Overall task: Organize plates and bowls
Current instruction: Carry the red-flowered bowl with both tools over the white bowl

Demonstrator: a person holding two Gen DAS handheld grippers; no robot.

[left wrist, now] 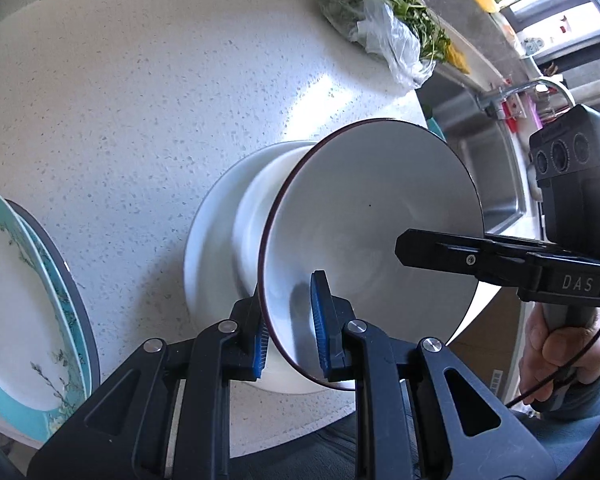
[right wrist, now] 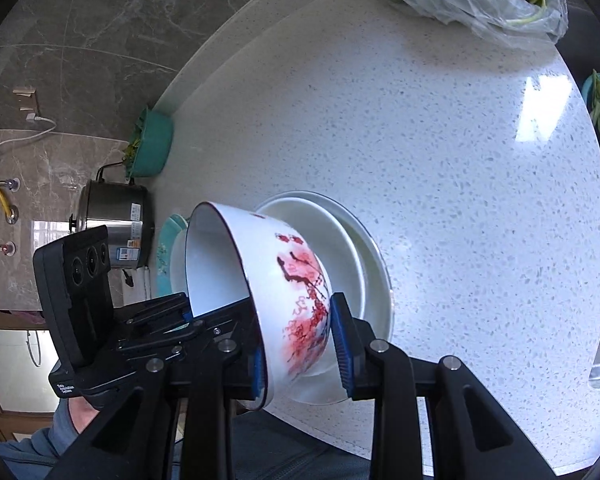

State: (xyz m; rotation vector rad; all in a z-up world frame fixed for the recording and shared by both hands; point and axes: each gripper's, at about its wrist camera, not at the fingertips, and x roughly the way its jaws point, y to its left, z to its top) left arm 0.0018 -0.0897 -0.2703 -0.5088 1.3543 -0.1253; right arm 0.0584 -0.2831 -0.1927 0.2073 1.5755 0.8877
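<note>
Two hand-held grippers carry one bowl over the speckled surface [left wrist: 140, 100].

The white plate [left wrist: 208, 248] lies at centre; the bowl [left wrist: 364, 208], tilted, hangs above it at 3 o'clock. Left hand-held gripper [left wrist: 290, 332] pinches its rim; right hand-held gripper [right wrist: 300, 352] pinches its wall.

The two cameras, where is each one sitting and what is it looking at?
Left wrist: sits on the left claw, looking down its fingers at the bowl it pinches; the right hand shows.
Right wrist: sits on the right claw, looking at the same bowl, red flowers outside; a sleeve shows.
Both share: the bowl, white plate and countertop.
</note>
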